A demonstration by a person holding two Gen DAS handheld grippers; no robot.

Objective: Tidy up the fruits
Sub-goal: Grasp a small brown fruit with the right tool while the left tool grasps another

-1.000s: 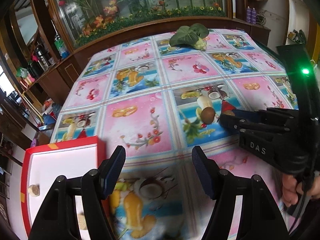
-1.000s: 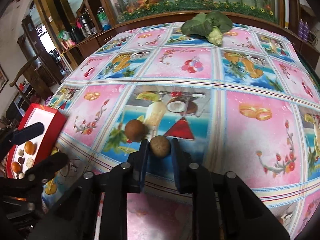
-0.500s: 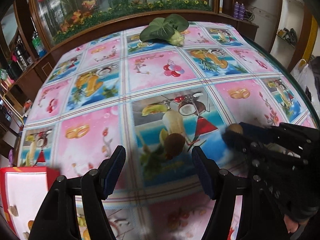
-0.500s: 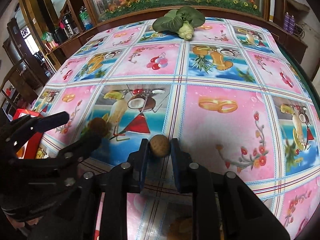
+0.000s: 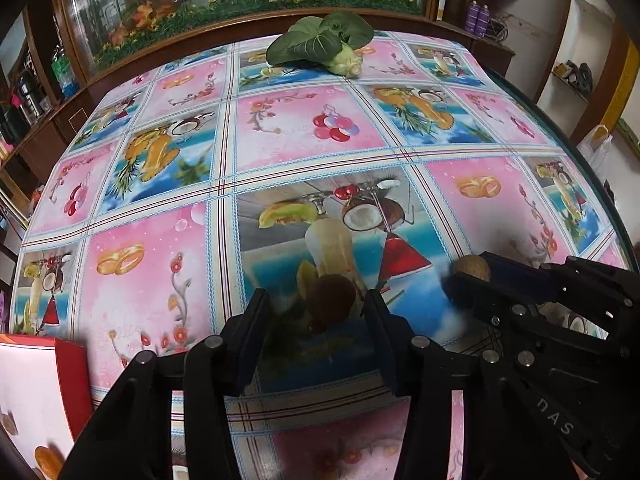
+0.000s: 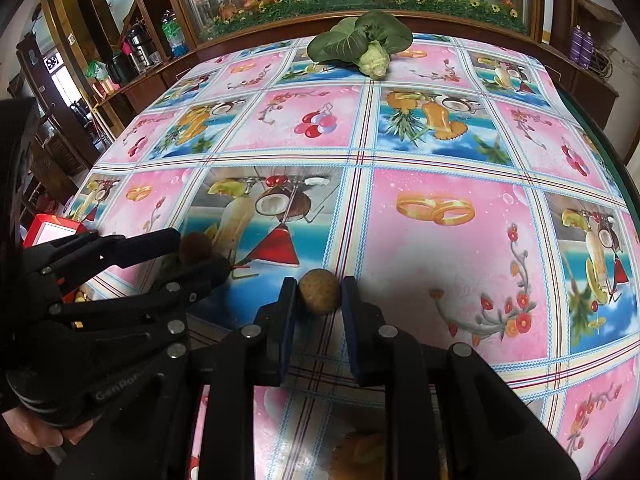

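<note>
Red box [image 5: 60, 392] holds fruit; right jaws clamp longan [image 6: 319, 291], left jaws apart.

Left hand-held gripper [image 5: 318, 334] moved from the red box [image 5: 60, 376] over to the brown fruit [image 5: 332, 298], now between its fingers

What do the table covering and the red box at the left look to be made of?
Table covering: probably glossy plastic or oilcloth, given the printed fruit panels and soft sheen. Red box: likely coated cardboard, from its flat red wall and white inside, though blur leaves this uncertain.
</note>
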